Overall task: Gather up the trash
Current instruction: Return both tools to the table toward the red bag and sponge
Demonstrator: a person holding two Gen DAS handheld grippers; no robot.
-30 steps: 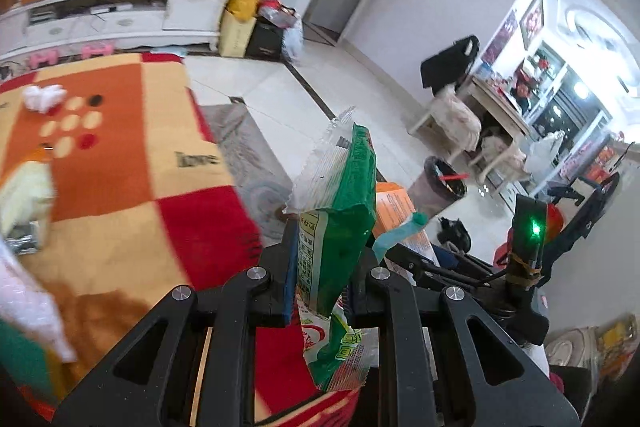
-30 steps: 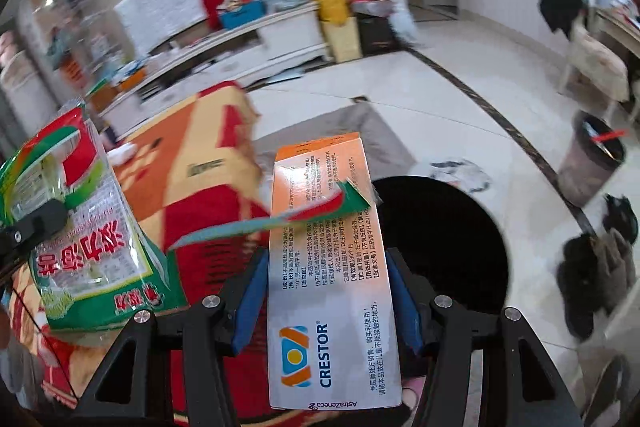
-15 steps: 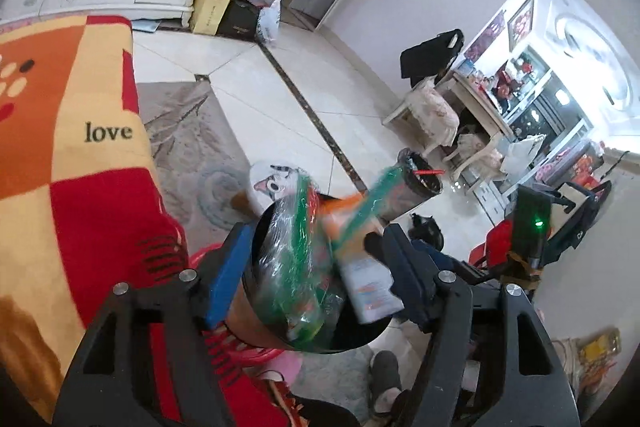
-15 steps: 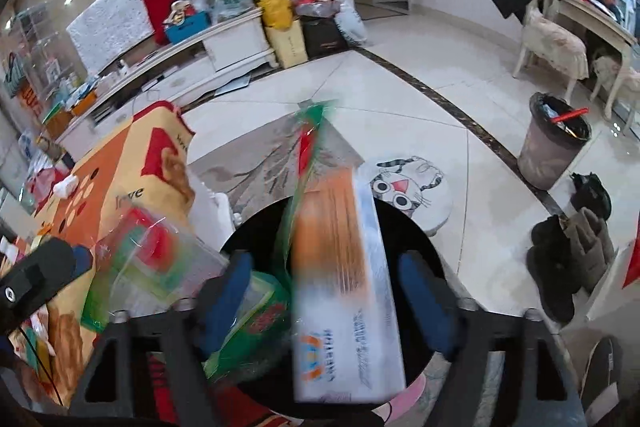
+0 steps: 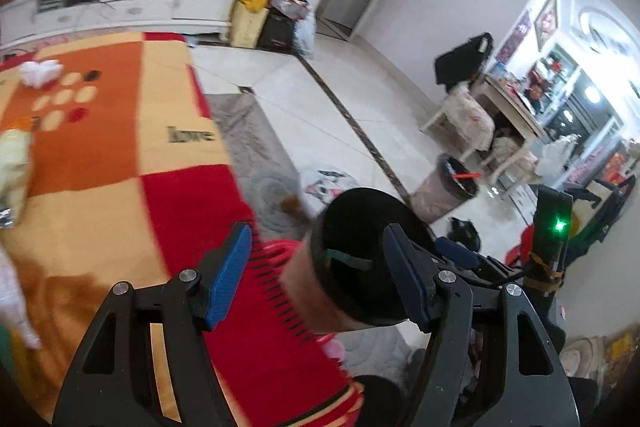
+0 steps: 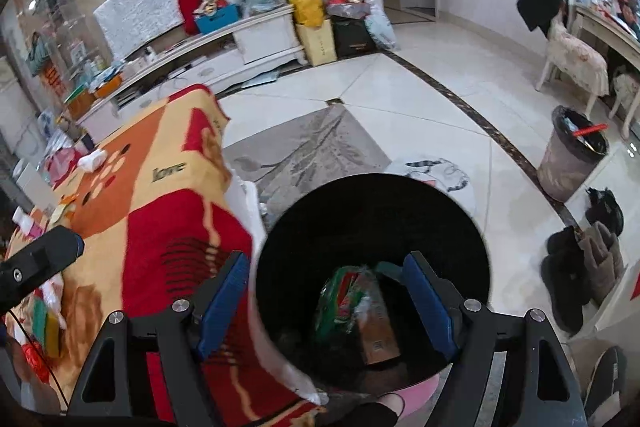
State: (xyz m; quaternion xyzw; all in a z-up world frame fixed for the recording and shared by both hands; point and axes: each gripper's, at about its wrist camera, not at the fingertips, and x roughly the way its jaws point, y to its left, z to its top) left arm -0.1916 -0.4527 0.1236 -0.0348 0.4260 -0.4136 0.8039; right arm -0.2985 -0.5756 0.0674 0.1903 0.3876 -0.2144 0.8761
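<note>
From the left wrist, the left hand-held gripper [image 5: 316, 275] has let go of the green snack bag it gripped a second ago. Its blue pads [image 5: 226, 269] stand well apart with nothing between them, and beyond them sits the black-lined trash bin [image 5: 360, 259], its dark mouth showing only a sliver of green near the rim. The bin stands on the floor just beside the blanket-covered bench [image 5: 120, 155]. More litter is left on that blanket: a crumpled white tissue [image 5: 40, 73] at the far end and a pale yellowish wrapper [image 5: 14, 163] at the left edge.

From the right wrist, the right hand-held gripper [image 6: 326, 301] is likewise empty; the orange medicine box it carried a second ago has dropped. Its jaws stand wide, hanging over the mouth of the trash bin [image 6: 460, 227] and touching nothing. Down inside lie the green snack bag [image 6: 344, 297] and, partly under it, the orange medicine box [image 6: 376, 337]. The tip of the left hand-held gripper [image 6: 44, 255] shows at the left edge above the blanket.

Both pieces seem delivered, so this round of collecting looks done. The next step is probably to go back for the remaining scraps on the bench.
</note>
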